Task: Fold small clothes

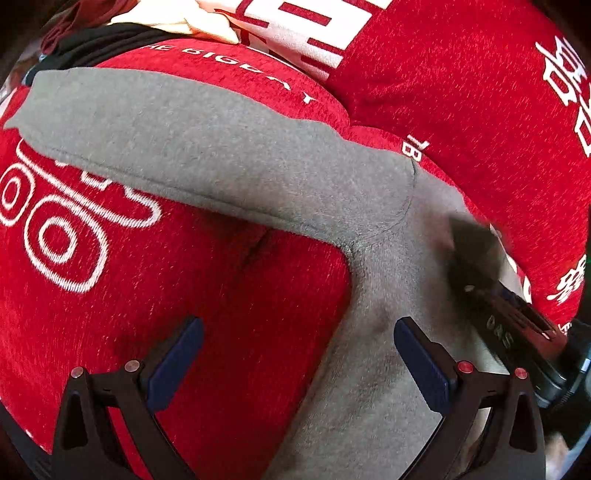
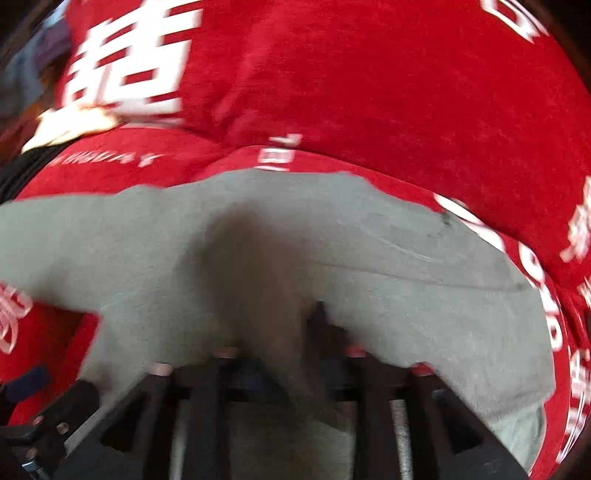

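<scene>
A small grey garment (image 1: pixel 207 147) lies on a red cloth with white print (image 1: pixel 221 295); one long sleeve or leg stretches to the upper left. My left gripper (image 1: pixel 297 354) is open just above it, one finger over the red cloth, the other over the grey fabric. My right gripper (image 2: pixel 291 332) is shut on a pinched fold of the grey garment (image 2: pixel 406 240) and lifts it into a ridge. The right gripper also shows in the left wrist view (image 1: pixel 491 269) at the right edge of the garment. The right wrist view is blurred.
The red cloth (image 2: pixel 369 92) covers the whole surface in folds. A pile of other clothes, black (image 1: pixel 96 44), cream (image 1: pixel 207 22) and dark red, lies at the far upper left.
</scene>
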### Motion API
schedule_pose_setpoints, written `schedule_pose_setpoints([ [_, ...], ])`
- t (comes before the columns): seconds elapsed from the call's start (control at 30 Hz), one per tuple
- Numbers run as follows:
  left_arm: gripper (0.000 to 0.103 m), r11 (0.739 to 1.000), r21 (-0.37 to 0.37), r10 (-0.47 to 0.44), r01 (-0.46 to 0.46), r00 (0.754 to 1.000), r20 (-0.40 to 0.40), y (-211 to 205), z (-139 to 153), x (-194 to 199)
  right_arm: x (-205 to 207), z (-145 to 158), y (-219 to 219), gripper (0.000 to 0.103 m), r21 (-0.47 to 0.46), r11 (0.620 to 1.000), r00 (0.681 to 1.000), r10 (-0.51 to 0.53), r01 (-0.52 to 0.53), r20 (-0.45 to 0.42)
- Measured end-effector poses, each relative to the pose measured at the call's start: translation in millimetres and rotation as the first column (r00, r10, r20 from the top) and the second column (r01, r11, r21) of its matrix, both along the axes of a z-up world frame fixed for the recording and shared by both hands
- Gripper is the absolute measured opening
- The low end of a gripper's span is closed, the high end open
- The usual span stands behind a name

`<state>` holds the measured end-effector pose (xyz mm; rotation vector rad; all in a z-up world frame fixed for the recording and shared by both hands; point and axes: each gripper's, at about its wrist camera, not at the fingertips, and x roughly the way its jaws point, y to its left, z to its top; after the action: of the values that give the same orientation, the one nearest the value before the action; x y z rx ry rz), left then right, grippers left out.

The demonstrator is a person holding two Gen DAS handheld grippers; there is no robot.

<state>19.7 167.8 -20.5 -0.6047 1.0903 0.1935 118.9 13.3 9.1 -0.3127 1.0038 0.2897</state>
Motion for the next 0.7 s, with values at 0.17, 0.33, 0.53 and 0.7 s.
schedule_pose_setpoints([
  [0.17, 0.103, 1.000, 0.001, 0.026, -0.026, 0.999, 0.023, 1.3, 10.3, -12.2, -23.9, 48.3, -1.4, 0.079, 0.040, 0.988, 0.988, 0.146, -0.148, 0.051],
  [0.33, 0.103, 0.999, 0.041, -0.007, 0.005, 0.999, 0.054, -19.5, 33.8, -0.2, -32.2, 93.9, -80.1, 0.081, 0.171, 0.981, 0.991, 0.078, -0.096, 0.109],
  [0.53, 0.103, 0.970, 0.113, -0.226, 0.216, 0.970, 0.092, -112.8, 60.3, 44.5, -6.4, 45.5, -216.6, 0.081, 0.080, 0.967, 0.970, -0.244, 0.242, 0.016],
  [0.7, 0.103, 0.911, 0.172, -0.382, 0.376, 0.924, 0.000, -188.2, 40.6, 86.1, -2.6, 3.0, -252.1, 0.081, 0.125, 0.953, 0.960, -0.266, 0.276, -0.091],
])
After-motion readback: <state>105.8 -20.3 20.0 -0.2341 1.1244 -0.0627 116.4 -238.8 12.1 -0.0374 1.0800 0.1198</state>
